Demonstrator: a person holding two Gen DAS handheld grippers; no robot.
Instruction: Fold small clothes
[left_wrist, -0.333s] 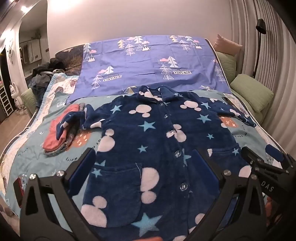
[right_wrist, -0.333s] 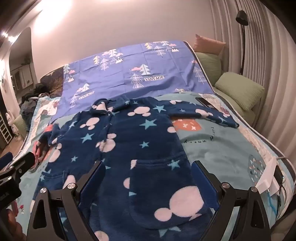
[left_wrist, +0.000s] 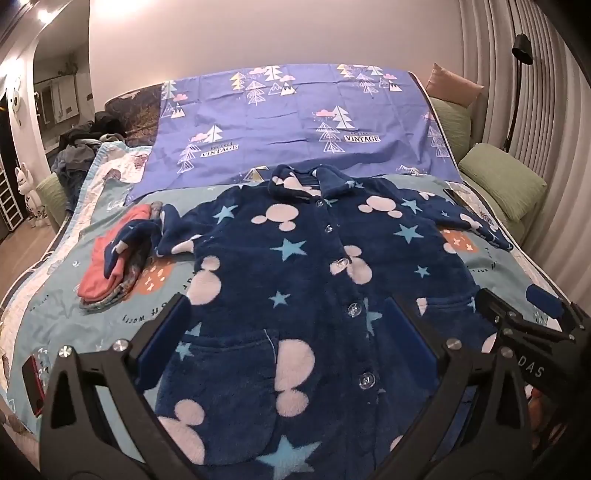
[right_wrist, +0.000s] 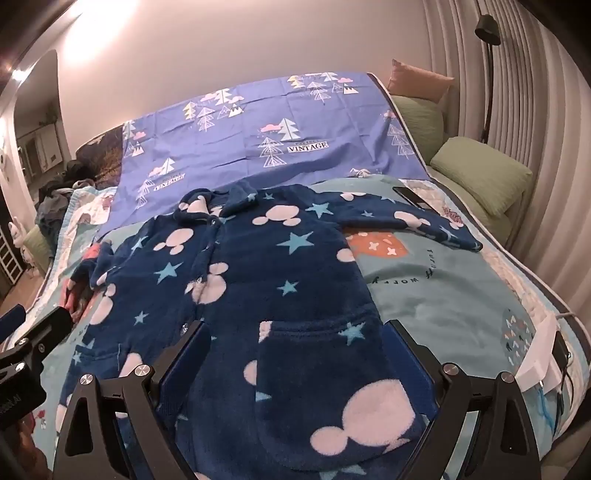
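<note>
Navy fleece pajama top (left_wrist: 314, 280) lies flat, buttoned, front up on the bed's teal quilt (left_wrist: 110, 317), collar far, sleeves spread; left gripper (left_wrist: 291, 332) and right gripper (right_wrist: 295, 350) both spread wide over its near hem, holding nothing.

The pyjama top (left_wrist: 295, 280) was thick, fuzzy fleece, matt throughout, with glossy clear plastic buttons (left_wrist: 354, 309) down the front. The bed cover (right_wrist: 443, 295) beneath it was smooth printed cotton-like cloth, matt. The purple sheet (left_wrist: 295, 125) behind was thin woven cloth, showing crease lines. The folded clothes (left_wrist: 107, 273) at the side looked to be soft knit fabric. The left gripper (left_wrist: 288, 332) had matt black plastic arms, shiny metal screw heads and blue pads with a dull finish; the right gripper (right_wrist: 295, 343) matched it. The pillows (left_wrist: 502, 177) were matt textured cloth. The wall was smooth and painted.
</note>
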